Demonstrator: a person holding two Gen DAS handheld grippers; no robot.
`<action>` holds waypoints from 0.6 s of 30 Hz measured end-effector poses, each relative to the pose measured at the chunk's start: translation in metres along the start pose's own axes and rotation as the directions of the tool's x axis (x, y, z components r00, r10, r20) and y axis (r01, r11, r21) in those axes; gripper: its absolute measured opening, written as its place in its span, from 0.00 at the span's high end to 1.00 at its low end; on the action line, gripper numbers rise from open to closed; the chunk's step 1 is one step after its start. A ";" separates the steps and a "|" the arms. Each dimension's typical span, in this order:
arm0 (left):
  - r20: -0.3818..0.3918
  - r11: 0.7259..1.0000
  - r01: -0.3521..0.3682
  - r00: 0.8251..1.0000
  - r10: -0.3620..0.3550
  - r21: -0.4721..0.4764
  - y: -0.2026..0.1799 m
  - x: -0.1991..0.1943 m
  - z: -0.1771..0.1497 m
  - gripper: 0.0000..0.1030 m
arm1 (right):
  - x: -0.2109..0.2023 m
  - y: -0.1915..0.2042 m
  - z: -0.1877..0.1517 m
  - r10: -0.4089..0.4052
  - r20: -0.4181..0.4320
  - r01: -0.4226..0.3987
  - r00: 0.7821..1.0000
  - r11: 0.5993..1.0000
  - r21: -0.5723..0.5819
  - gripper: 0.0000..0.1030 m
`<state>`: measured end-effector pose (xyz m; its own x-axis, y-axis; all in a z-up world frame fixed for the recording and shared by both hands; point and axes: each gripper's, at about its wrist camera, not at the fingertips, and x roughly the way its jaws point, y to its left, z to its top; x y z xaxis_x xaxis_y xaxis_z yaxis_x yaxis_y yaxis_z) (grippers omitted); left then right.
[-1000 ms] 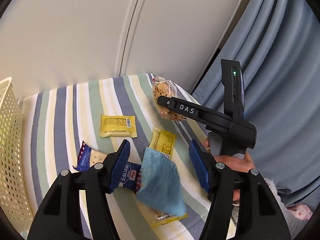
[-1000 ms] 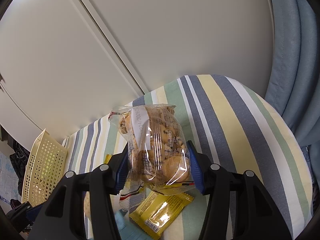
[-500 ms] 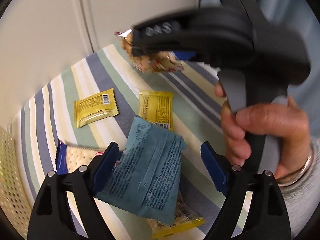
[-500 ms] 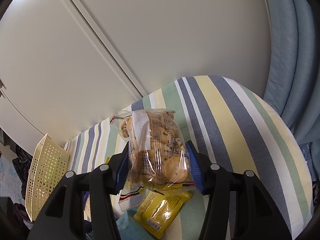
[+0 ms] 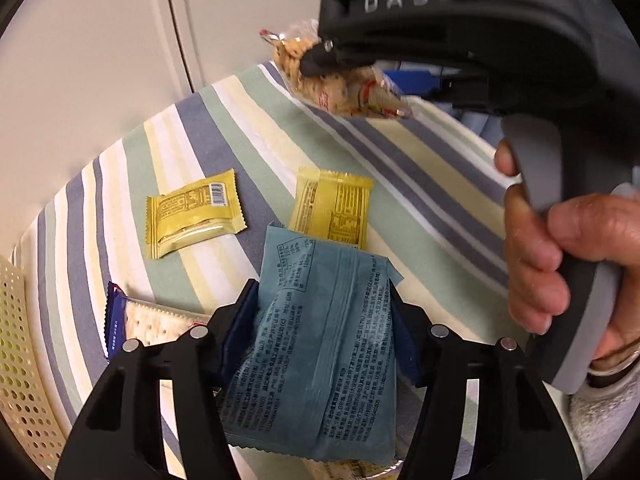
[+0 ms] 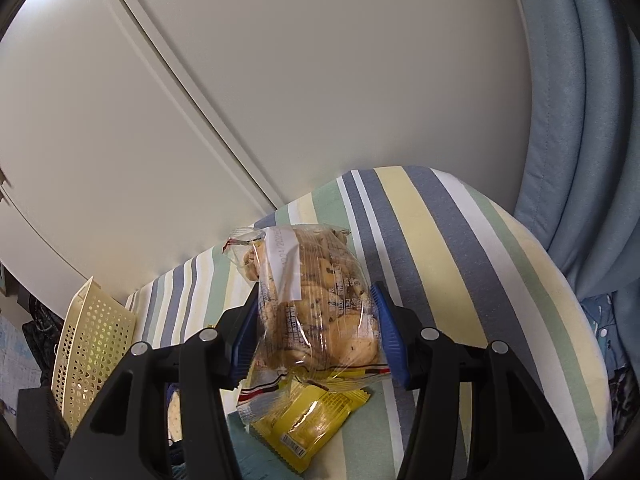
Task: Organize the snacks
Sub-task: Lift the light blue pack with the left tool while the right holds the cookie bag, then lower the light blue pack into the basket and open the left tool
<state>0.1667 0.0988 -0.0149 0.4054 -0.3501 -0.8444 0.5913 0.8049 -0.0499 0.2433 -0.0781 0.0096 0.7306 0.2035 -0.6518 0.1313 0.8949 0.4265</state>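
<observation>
My left gripper [image 5: 324, 316] is shut on a teal snack packet [image 5: 320, 344], which sits low over the striped cloth. My right gripper [image 6: 316, 320] is shut on a clear bag of cookies [image 6: 316, 300], held up off the table; the same cookie bag [image 5: 340, 80] shows at the top of the left wrist view under the right tool. Two yellow packets [image 5: 194, 214] [image 5: 332, 206] lie flat on the cloth. A blue cracker packet [image 5: 140, 322] lies beside my left finger. One yellow packet [image 6: 308, 428] lies below the cookie bag.
A cream perforated basket [image 6: 90, 344] stands at the table's left end; its wall [image 5: 16, 360] shows at the left edge. A hand [image 5: 560, 260] grips the right tool close on my right. A white wall and blue curtain [image 6: 580, 120] bound the striped table [image 6: 460, 260].
My left gripper has gone from open to shut on the teal packet. The right gripper has lifted the cookie bag higher and come closer over the left one.
</observation>
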 end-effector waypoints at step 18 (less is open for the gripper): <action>0.306 0.962 -0.031 0.945 0.116 -0.270 0.080 -0.162 -0.014 0.40 | 0.000 0.010 -0.004 -0.013 0.004 0.013 1.000 0.999 -0.046 0.48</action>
<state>0.1387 0.2269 0.1108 0.6648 -0.3839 -0.6408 0.3680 0.9148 -0.1662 0.2425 -0.0674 0.0117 0.7317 0.1904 -0.6545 0.1100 0.9146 0.3890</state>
